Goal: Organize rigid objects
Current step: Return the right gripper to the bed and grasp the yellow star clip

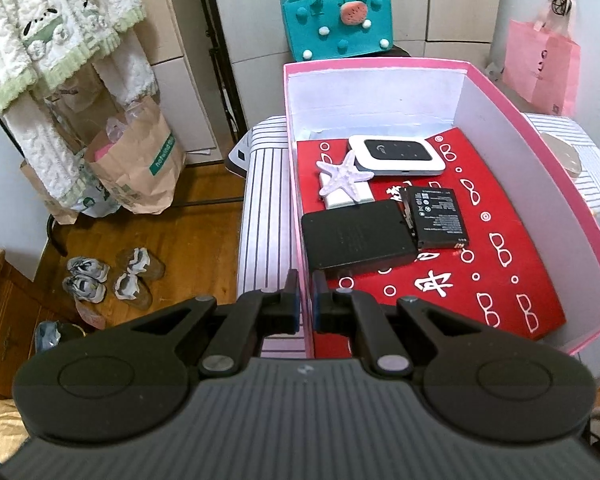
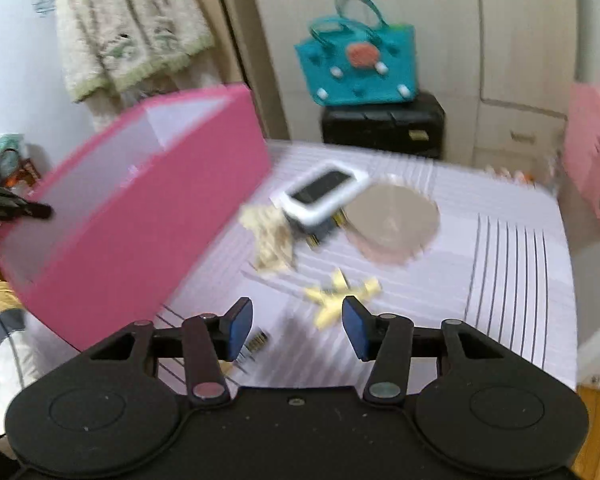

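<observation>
Pale yellow plastic starfish (image 2: 339,294) lies flat on the striped white cloth surface (image 2: 499,280), just ahead of the right gripper (image 2: 298,328) and a touch toward its right pad; the arms splay out, no clear long axis (blur hides the finer shape). Right hand is plainly the nearer one. Its jaws stand about half open, nothing between them, pads clear of the starfish.

Pink cardboard box with white inner walls (image 1: 499,128) sits to the left. The left gripper (image 1: 304,300) is pinched tight on the box's near wall, seemingly steadying it.

Likely next: reach forward, close on the starfish.
</observation>
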